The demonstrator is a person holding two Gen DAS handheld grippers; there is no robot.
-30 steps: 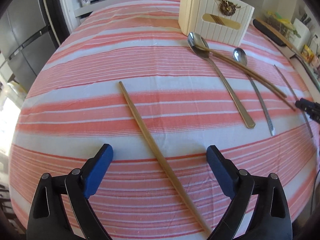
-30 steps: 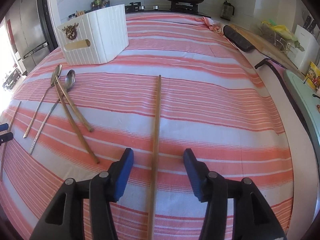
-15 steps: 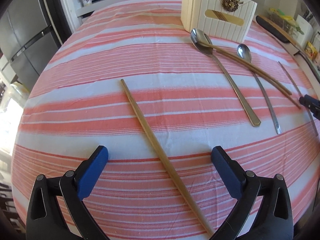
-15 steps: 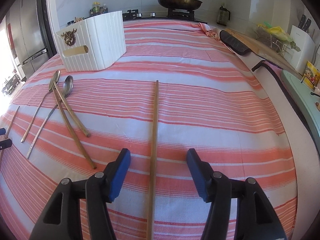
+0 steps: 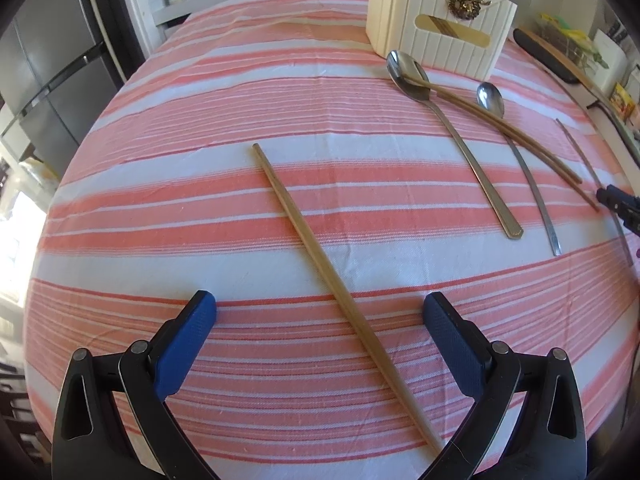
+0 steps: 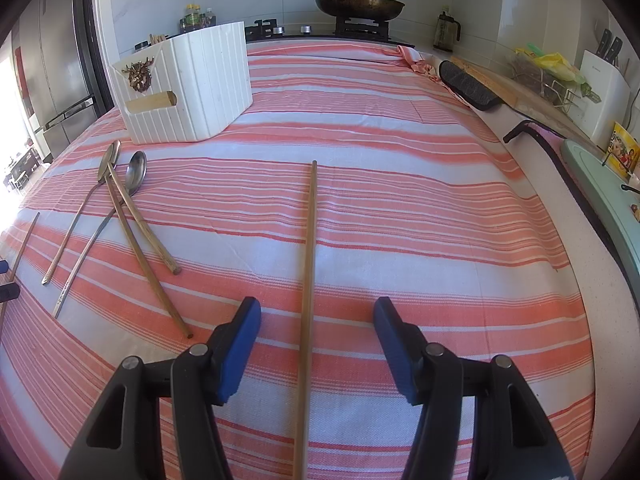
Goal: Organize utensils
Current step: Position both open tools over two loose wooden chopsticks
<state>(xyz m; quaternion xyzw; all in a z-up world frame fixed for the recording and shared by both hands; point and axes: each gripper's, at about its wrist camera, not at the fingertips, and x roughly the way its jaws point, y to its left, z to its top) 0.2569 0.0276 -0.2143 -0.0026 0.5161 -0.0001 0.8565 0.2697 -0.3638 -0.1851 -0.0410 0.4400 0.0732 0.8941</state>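
Here, 2 sets of tongs over a striped worktop (image 5: 200, 128).

Left tongs (image 5: 320, 312): jaws spread wide, gripping nothing. 1 wooden chopstick (image 5: 320, 256) lies on the cloth between the blue pads, touching neither; its near end is cut off behind the right-hand finger. Ahead and to the right: gold spoon (image 5: 452, 128), silver spoon (image 5: 520, 160) and a pair of wooden chopsticks (image 5: 500, 124) crossing them, tips resting on the gold spoon's bowl. Beyond these, the white holder box (image 5: 436, 28); sticks show through its slot, count unclear. At the far right edge, a thin metal chopstick (image 5: 588, 160) and a dark fragment, the right tongs' fingers (image 5: 618, 204), mostly out of frame.

Right tongs (image 6: 316, 320): jaws apart, gripping nothing. A second single chopstick (image 6: 308, 280) runs straight between the pads, untouched, its near end passing out of the bottom edge. This stick is absent from the left view. Ahead-left: the same spoons, pair and box (image 6: 188, 88); more stick tops poke above its rim. Only this view shows the pan (image 6: 356, 4) on the stove far ahead.
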